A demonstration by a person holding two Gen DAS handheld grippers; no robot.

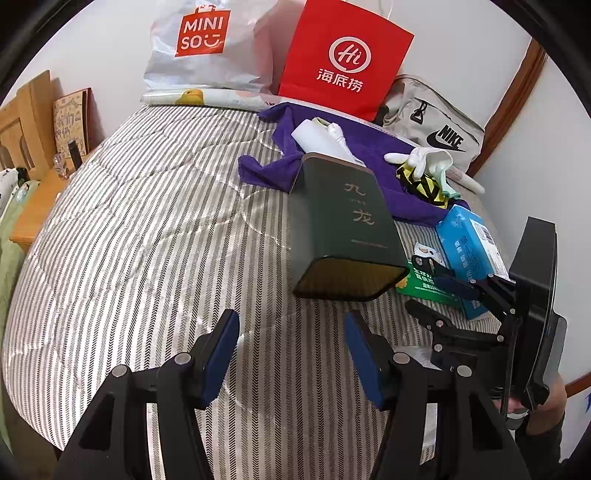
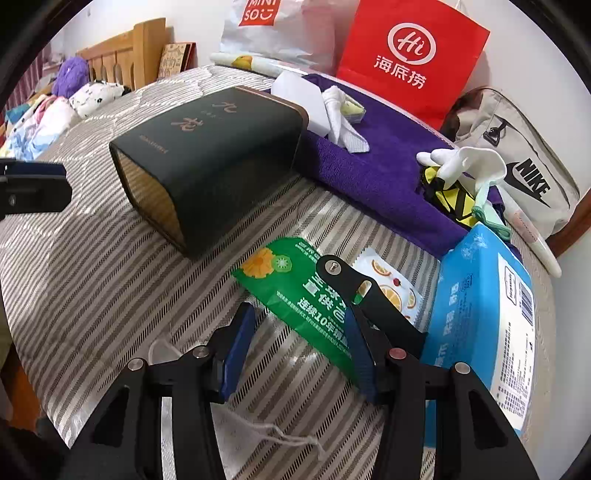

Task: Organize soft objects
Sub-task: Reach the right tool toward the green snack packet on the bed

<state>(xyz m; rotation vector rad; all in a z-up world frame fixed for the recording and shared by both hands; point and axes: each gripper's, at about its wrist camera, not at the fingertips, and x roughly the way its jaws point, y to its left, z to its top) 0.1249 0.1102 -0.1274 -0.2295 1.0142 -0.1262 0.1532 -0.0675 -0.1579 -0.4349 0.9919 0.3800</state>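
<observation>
Striped grey-and-white quilt covers the bed under both your tools.

Left tool: blue pads stand well apart over bare quilt, nothing between them. Just ahead of it lies the dark green box, on its side, gold-lined open end facing the tool.

Right tool: jaws partly parted, gripping nothing. No earlier view to compare. Its right pad sits at the near edge of the green snack packet; whether it touches, you cannot tell. A white string lies on the quilt beneath the tool.

Soft things, relative to your right tool:
- purple towel, spread ahead, behind the box
- white cloth, far ahead, on the towel beside a white packet
- white glove, ahead right, on a yellow-and-black cloth at the towel's right end
- blue tissue pack, immediately right, touching the tool's linkage in the picture

An orange-print sachet lies between the green packet and the tissue pack. Far ahead against the wall: red paper bag, white Miniso bag, grey Nike bag.
</observation>
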